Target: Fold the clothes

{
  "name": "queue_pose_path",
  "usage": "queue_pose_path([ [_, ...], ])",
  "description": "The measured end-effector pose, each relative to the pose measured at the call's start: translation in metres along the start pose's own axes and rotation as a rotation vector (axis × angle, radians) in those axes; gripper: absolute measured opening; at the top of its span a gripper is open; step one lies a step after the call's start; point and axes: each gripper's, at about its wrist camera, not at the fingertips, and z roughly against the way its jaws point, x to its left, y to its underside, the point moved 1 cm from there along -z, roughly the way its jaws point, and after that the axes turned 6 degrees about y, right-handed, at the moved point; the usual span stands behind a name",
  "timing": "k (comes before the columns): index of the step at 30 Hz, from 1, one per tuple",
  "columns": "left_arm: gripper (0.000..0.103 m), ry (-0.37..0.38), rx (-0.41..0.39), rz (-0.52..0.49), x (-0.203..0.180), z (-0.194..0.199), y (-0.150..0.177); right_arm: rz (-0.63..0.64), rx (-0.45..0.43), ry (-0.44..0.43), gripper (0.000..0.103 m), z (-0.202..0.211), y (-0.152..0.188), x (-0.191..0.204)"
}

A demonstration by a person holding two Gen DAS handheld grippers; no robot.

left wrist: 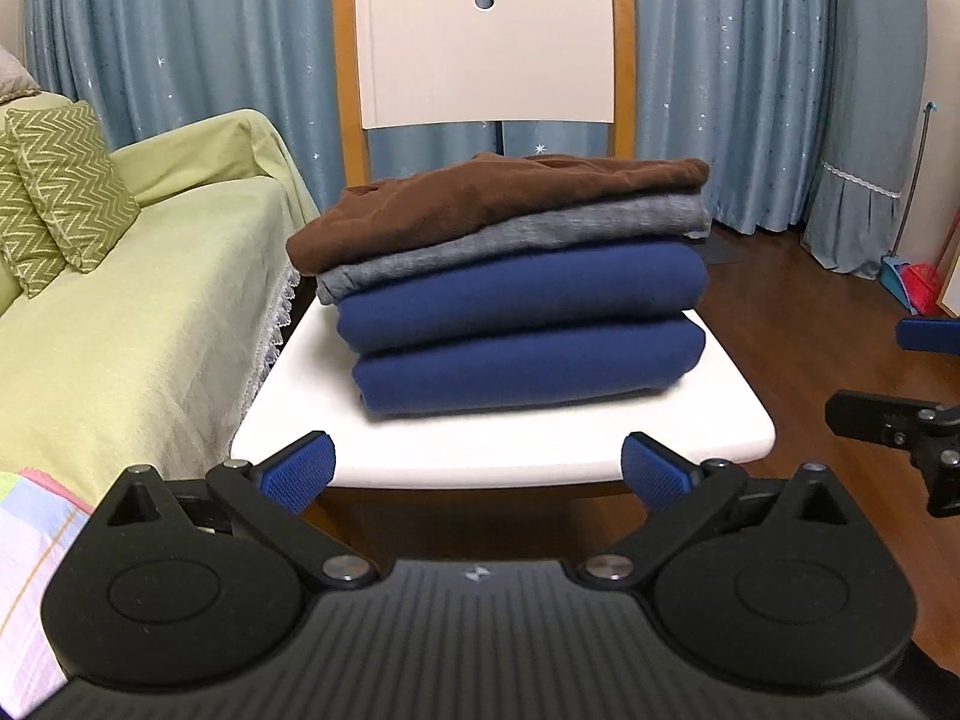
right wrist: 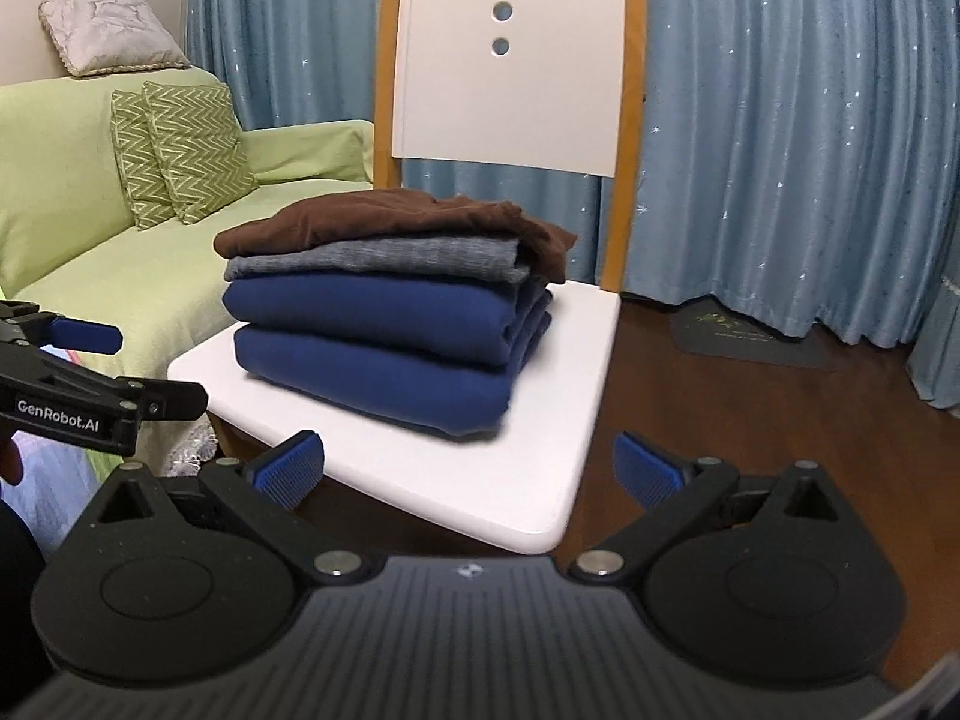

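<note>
Both tools are off the cloth here. The left gripper [left wrist: 478, 471] has its blue pads spread as wide as they go, with only the front lip of the white chair seat [left wrist: 540, 450] showing between them. The right gripper [right wrist: 468, 468] is the same: jaws splayed wide and empty, hanging over the seat's near corner.

The pile of folded clothes [left wrist: 510, 300] lies straight ahead of the left tool, up the seat and centred between its fingers. It has four layers: a brown garment [left wrist: 480, 204] on top, a grey one [left wrist: 510, 246] under it, and two thick navy folds [left wrist: 522, 360] at the bottom (they could be one garment doubled or two, and the view does not settle it). From the right tool the pile sits ahead and a little to its left, its layered open edges facing that tool's right-hand side.

The relation that counts is this: the pile's long axis runs crosswise to both tools, its rounded folds facing them. Neither tool is touching it, and bare seat separates pads from cloth. The left one is lined up square on the middle; the right comes at the corner on a slant. Each is visible in the other's camera, close alongside.

I'd judge the stack finished and neat, apart from the brown top layer drooping over the far right corner. If anything more is wanted there, the right tool seems better placed. No unfolded garment is in sight from here.
</note>
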Motion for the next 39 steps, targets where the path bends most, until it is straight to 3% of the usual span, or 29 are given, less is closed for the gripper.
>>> queue_pose_path([
  [6, 0.102, -0.036, 0.005, -0.021, -0.001, 0.0, 0.006, 0.022, 0.008, -0.013, 0.102, 0.002, -0.002, 0.005],
  [39, 0.102, 0.001, 0.017, -0.014, -0.008, -0.014, 0.002, 0.019, 0.027, -0.022, 0.102, -0.007, -0.003, 0.007],
])
